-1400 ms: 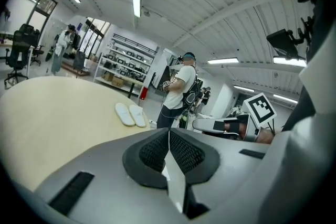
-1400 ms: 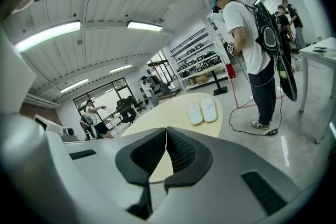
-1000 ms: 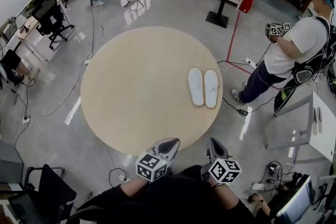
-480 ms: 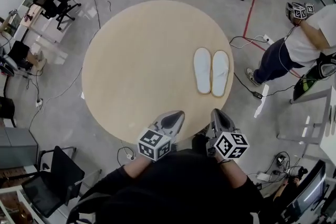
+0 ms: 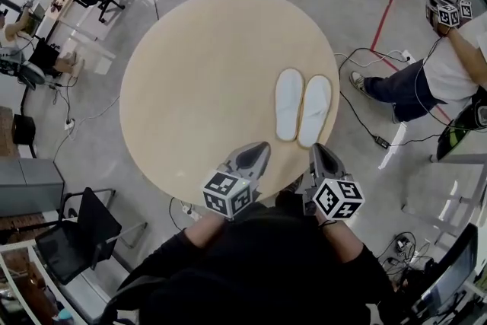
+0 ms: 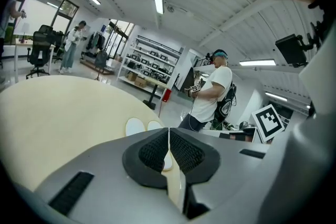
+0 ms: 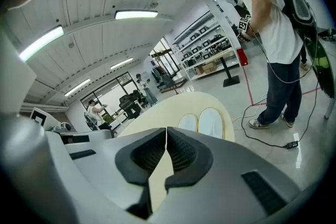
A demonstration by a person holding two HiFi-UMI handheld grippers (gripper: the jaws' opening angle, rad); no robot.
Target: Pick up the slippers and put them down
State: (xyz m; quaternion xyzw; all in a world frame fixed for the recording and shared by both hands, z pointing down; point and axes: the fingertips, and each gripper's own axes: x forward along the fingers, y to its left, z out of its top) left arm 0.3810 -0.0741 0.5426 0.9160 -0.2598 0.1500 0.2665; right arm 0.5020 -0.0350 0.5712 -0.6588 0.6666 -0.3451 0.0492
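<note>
One round surface (image 5: 198, 72) sits closer under you than a second ago | two white slippers (image 5: 303, 109) lie paired near its right edge, untouched | your left hand-held gripper (image 5: 257, 151) and right hand-held gripper (image 5: 318, 151), both pressed together and empty, reach its near rim | approach only, pick-up not begun.

Left gripper (image 5: 255, 154): my grey moulded shell, with black ribbed pads (image 6: 152, 150).
Right gripper (image 5: 319, 154): same grey shell, same black ribbing.
Marker cubes (image 5: 227, 192): white faces, black square codes, one per gripper.
Sleeves (image 5: 183, 251): black, long.
</note>
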